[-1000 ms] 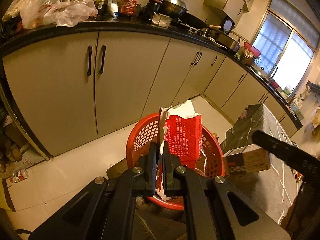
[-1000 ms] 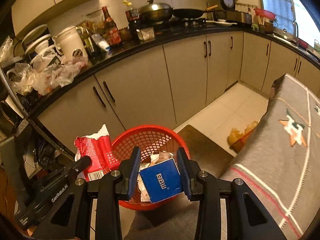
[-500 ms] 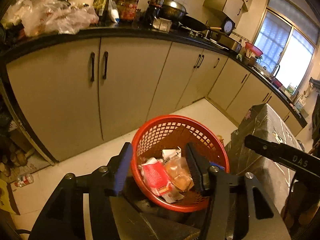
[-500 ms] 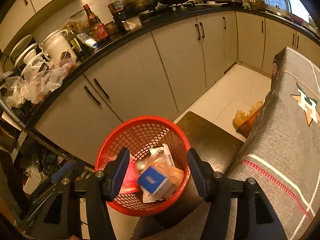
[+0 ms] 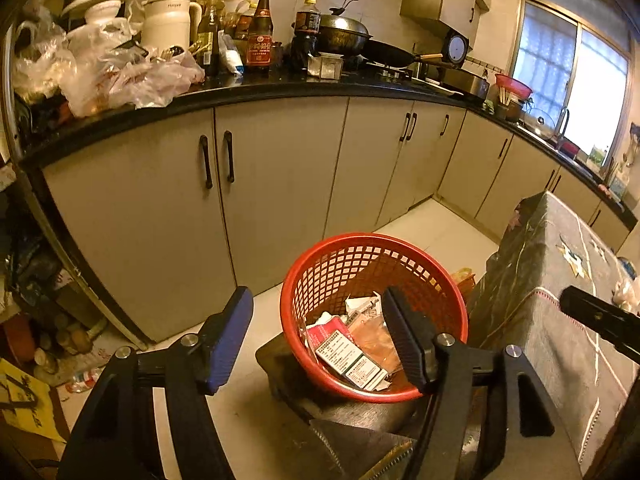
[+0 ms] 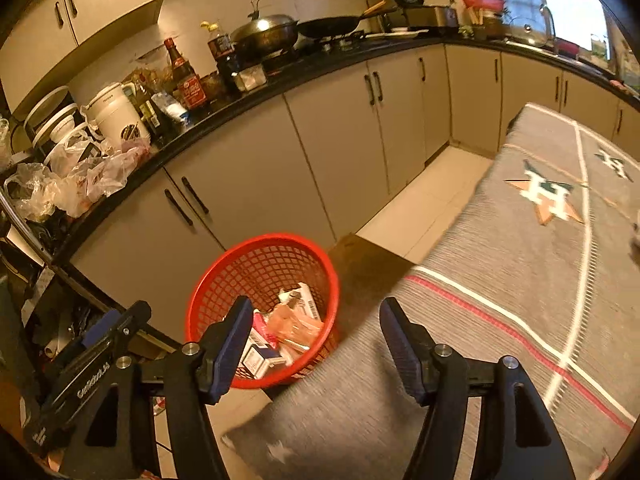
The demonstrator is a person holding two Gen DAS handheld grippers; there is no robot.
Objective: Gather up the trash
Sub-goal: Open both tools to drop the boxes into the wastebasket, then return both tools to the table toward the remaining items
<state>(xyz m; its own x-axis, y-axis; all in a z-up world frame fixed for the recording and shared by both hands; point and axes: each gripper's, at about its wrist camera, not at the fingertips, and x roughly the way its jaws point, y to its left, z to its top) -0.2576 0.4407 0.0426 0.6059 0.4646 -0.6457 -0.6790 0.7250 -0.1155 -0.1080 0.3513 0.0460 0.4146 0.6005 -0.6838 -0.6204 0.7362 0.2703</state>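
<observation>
Since the earlier frame, the red torn carton and the blue box are released from both grippers and are now seen lying in the round red plastic mesh basket (image 5: 372, 316). The left gripper (image 5: 320, 340) is spread, jaws opening, nothing pinched between them. The right gripper (image 6: 312, 344) is likewise spread and opening, empty, and is shifted sideways over the grey patterned cloth-covered surface (image 6: 540, 280). The red carton (image 5: 340, 344) is seen flat among crumpled wrappers (image 6: 296, 324) inside the basket, which is set on a dark wooden stool (image 5: 360, 412) beside the beige kitchen cabinets (image 5: 272, 168). The blue box cannot be told apart clearly.
</observation>
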